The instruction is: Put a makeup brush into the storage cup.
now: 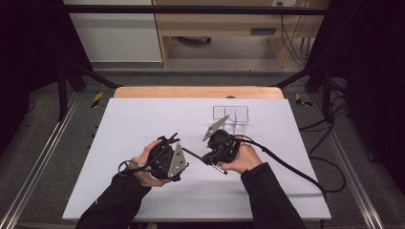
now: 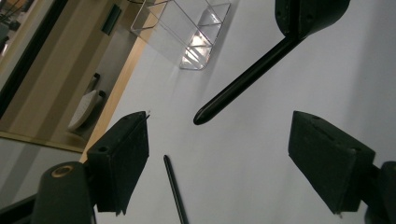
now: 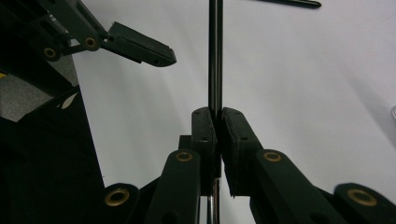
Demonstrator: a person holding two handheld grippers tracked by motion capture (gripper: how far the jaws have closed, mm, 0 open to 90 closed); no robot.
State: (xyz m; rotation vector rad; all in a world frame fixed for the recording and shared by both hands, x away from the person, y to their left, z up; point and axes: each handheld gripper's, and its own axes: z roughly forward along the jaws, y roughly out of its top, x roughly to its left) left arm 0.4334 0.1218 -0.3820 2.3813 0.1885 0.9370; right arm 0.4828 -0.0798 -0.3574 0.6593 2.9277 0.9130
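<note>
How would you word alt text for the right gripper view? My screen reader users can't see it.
The right claw is shut on a thin dark pen that runs straight up from between its pads over a white table. One jaw of the left claw reaches in from the upper left, and a second dark pen lies at the top edge.

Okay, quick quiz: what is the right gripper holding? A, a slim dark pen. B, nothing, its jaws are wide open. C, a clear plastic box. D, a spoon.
A: in the right gripper view, the right gripper has its jaws pressed shut on a slim dark pen.
</note>
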